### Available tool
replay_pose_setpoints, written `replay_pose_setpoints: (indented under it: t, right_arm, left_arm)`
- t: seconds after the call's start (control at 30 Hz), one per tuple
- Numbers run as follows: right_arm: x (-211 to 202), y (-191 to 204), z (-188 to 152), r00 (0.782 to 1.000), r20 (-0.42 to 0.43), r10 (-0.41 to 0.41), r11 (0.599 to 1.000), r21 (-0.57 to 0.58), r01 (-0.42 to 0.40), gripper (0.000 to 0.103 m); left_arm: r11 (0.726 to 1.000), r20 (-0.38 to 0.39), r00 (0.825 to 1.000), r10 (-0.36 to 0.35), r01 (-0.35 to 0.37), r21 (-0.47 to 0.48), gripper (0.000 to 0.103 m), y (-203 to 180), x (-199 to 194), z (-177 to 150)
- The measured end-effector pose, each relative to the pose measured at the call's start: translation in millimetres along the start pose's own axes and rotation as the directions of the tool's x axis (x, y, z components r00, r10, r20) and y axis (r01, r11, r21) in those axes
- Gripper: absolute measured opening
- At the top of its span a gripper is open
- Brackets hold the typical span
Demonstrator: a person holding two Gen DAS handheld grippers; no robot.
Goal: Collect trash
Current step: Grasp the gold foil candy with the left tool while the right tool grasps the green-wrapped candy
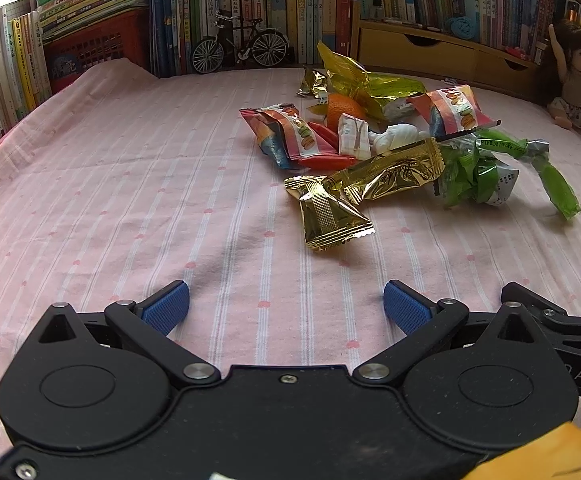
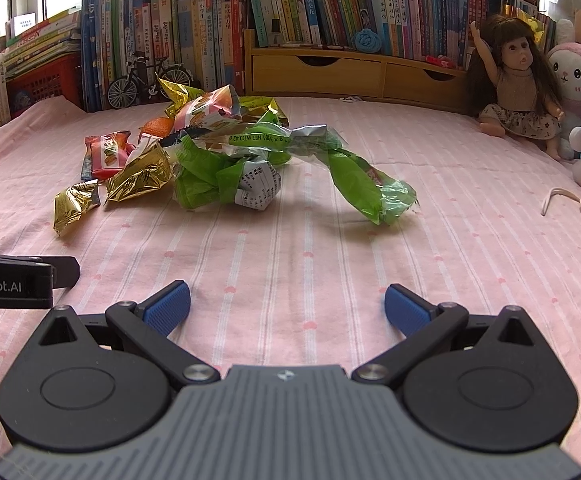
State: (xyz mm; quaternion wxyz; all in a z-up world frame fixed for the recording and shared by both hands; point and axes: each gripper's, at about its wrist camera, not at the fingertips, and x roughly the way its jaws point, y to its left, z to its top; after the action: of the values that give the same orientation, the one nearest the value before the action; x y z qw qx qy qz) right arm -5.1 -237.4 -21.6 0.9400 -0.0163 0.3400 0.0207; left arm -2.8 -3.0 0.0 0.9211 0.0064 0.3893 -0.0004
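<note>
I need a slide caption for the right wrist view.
Open right gripper facing a pile of snack wrappers on a pink striped cloth.

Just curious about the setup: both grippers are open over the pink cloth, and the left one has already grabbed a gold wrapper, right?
Not quite. The left gripper is open and empty; the gold wrapper lies on the pink cloth ahead of it, as the left wrist view shows. The right gripper is open too.
</note>
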Motion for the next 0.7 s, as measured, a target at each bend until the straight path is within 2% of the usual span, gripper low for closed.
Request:
replay_pose_setpoints:
  t: [0.17, 0.23, 0.33, 0.47, 0.6, 0.7]
  right_arm:
    - [1, -3, 6, 0.999, -0.027, 0.029, 0.999, -0.030, -0.029, 0.103]
    - [-2, -7, 13, 0.999, -0.020, 0.049, 0.998, -0.040, -0.050, 0.099]
    - [-11, -17, 30, 0.997, 0.022, 0.068, 0.996, -0.055, -0.067, 0.099]
    - [-11, -31, 54, 0.997, 0.053, 0.061, 0.995, -0.087, -0.056, 0.099]
    - [3, -41, 74, 0.996, 0.054, 0.066, 0.988, -0.143, -0.058, 0.096]
    - [16, -41, 83, 0.994, 0.048, 0.103, 0.975, -0.201, -0.091, 0.092]
  left_arm:
    - [0.999, -0.025, 0.999, 0.024, -0.025, -0.024, 0.102, -2, 2, 5]
    - [0.999, -0.029, 0.999, 0.029, -0.030, -0.044, 0.093, -2, -1, 9]
    - [0.992, -0.006, 1.000, 0.005, -0.005, -0.126, 0.090, 2, -7, 18]
    - [0.975, 0.022, 1.000, 0.015, -0.009, -0.222, 0.084, 3, -10, 36]
    - [0.980, 0.043, 0.998, 0.044, -0.034, -0.197, 0.078, -11, -5, 53]
    - [0.983, 0.035, 0.996, 0.079, -0.072, -0.169, 0.072, -23, 2, 60]
